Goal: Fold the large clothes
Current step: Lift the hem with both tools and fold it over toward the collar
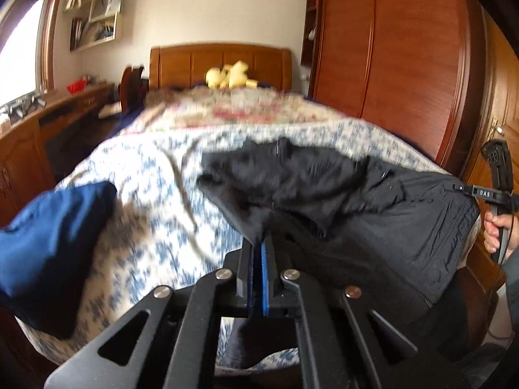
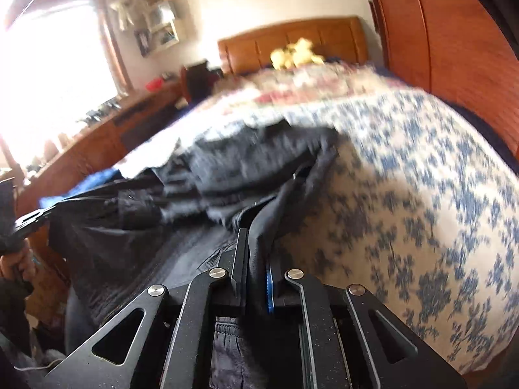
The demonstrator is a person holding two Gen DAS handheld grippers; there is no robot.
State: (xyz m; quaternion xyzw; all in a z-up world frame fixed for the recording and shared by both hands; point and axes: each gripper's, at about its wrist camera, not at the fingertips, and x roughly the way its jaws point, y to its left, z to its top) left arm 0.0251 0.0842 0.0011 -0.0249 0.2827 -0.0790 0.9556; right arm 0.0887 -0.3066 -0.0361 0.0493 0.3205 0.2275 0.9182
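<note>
Two grippers' fingers (image 1: pixel 261 243) around black jacket (image 1: pixel 356 194)

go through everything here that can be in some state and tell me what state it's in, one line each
left gripper: shut on the black garment.
right gripper: shut on the black garment.
black garment: unfolded, crumpled, near edge lifted by both grippers.
blue garment: folded, on the bed's left edge.
bed cover: rumpled.
wardrobe doors: closed.

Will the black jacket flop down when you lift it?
Probably. The jacket already sags and wrinkles between the left gripper and right gripper, so it looks floppy. Its thin, smooth cloth may slip.
</note>
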